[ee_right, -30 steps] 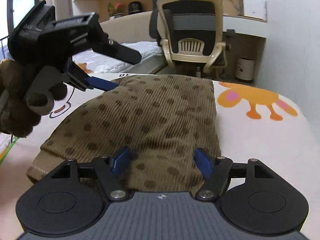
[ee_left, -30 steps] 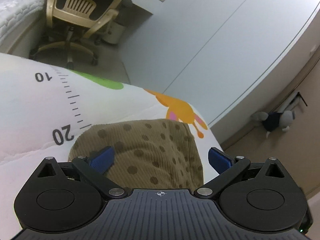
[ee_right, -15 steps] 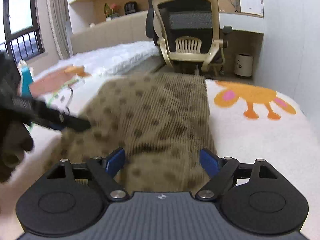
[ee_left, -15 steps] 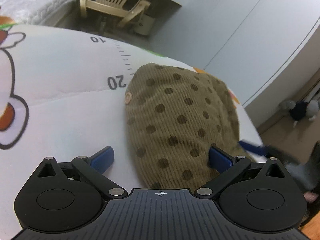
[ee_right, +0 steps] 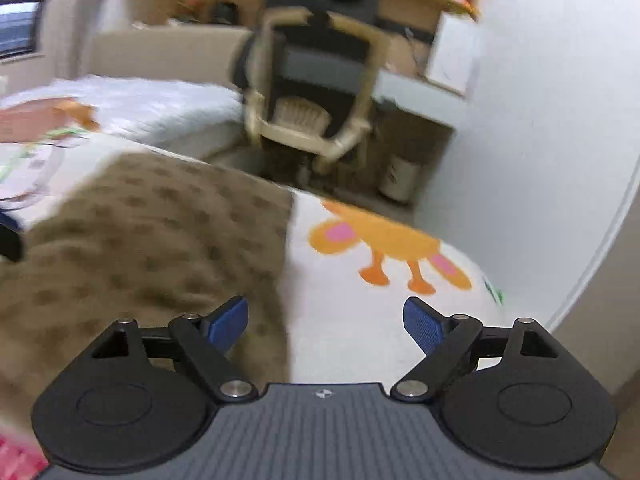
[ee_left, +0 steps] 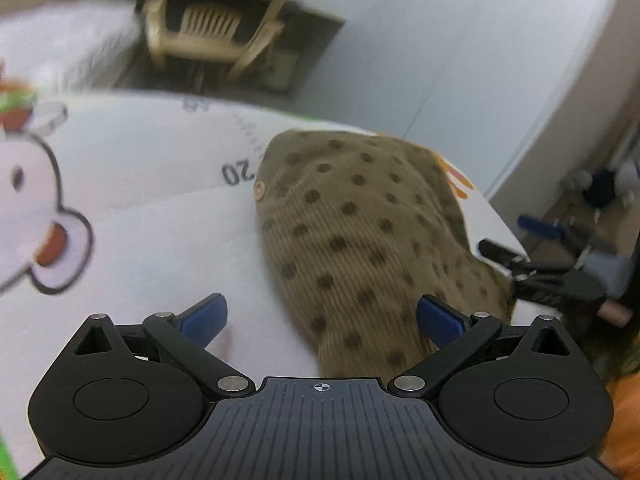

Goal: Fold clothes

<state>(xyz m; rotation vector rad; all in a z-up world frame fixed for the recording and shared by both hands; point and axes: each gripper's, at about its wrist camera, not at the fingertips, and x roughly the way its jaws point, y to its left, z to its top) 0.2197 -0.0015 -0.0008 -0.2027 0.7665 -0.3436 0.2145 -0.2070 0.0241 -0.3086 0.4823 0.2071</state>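
A folded brown corduroy garment with dark dots (ee_left: 360, 232) lies on a white printed quilt (ee_left: 132, 240); a small button shows at its left edge. My left gripper (ee_left: 320, 316) is open just above the garment's near end, right fingertip over the cloth, left fingertip over bare quilt. The right wrist view is blurred: the garment (ee_right: 152, 240) fills the left, and my right gripper (ee_right: 326, 322) is open, straddling the garment's right edge. The right gripper (ee_left: 528, 248) also shows at the far right of the left wrist view, beyond the garment.
The quilt (ee_right: 360, 320) carries an orange cartoon animal (ee_right: 384, 244), a ruler print and a white cartoon figure (ee_left: 28, 216). A beige office chair (ee_right: 316, 92) and desk stand beyond the bed. A white wall (ee_left: 460, 40) runs on the right, with a soft toy (ee_left: 604, 188) on the floor.
Both grippers have pulled back from the garment and stayed open. The left one swung left and back; the right one shifted right, so the garment now sits left of its fingers.
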